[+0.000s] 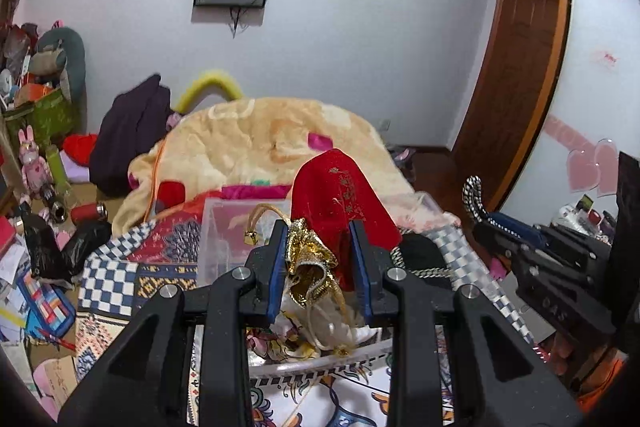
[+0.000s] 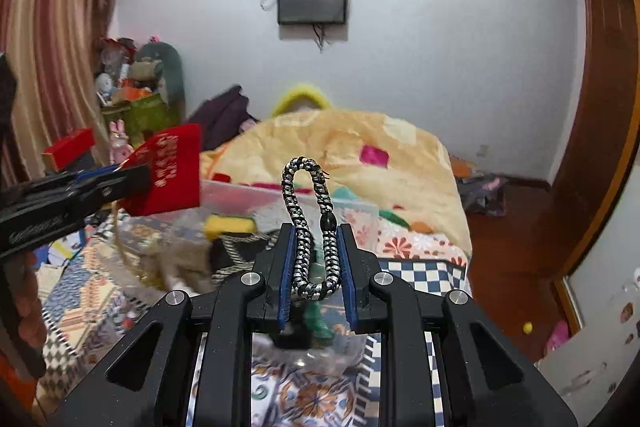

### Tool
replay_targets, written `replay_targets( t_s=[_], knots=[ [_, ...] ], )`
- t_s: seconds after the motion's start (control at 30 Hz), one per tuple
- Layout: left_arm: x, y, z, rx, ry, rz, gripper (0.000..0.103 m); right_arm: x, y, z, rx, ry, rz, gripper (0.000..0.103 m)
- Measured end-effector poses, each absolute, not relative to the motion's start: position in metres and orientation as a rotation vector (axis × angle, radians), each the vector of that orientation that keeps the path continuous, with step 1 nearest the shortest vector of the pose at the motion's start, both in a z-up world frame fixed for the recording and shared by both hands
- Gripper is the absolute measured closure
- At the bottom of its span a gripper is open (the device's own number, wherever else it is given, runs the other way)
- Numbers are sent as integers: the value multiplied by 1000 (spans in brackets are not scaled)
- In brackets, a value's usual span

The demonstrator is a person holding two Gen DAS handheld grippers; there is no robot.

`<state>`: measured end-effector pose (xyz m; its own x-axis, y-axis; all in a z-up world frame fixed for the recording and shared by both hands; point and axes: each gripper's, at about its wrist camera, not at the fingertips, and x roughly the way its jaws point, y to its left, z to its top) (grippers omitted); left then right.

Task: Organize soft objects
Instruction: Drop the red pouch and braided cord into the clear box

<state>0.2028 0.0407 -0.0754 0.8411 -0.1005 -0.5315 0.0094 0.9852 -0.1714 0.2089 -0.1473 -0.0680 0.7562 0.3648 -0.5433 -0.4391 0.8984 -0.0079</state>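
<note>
Two soft items mid-carry: left gripper (image 1: 320, 259) clamps red pouch (image 1: 340, 195), right gripper (image 2: 318, 263) pinches braided cord (image 2: 308, 211), clear bin (image 1: 224, 227) just beneath both; next, lower and release.

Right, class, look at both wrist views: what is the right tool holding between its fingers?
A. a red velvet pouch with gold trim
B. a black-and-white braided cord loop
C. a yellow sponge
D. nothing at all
B: the right tool is shut on the black-and-white braided cord loop, which stands up between its blue pads; the red velvet pouch with gold trim is in the left tool.
</note>
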Motion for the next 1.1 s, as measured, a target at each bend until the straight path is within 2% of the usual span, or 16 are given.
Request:
replay_targets(
  t_s=[0.33, 0.43, 0.5, 0.53, 0.77, 1.1],
  knots=[
    [228, 42, -118, -164, 695, -39, 72, 218, -134, -93, -207, 645, 424, 81],
    [226, 43, -120, -159, 708, -40, 62, 217, -134, -92, -220, 649, 423, 72],
    [224, 44, -121, -165, 716, -46, 49, 218, -137, -90, -219, 648, 419, 62],
    [222, 44, -121, -168, 716, -48, 48, 216, -139, -87, -216, 643, 419, 60],
    [206, 44, -109, -179, 693, -72, 47, 208, -144, -69, -199, 598, 438, 57],
    [154, 31, -43, -123, 501, -97, 47, 171, -155, -20, -146, 437, 487, 54]
  ],
)
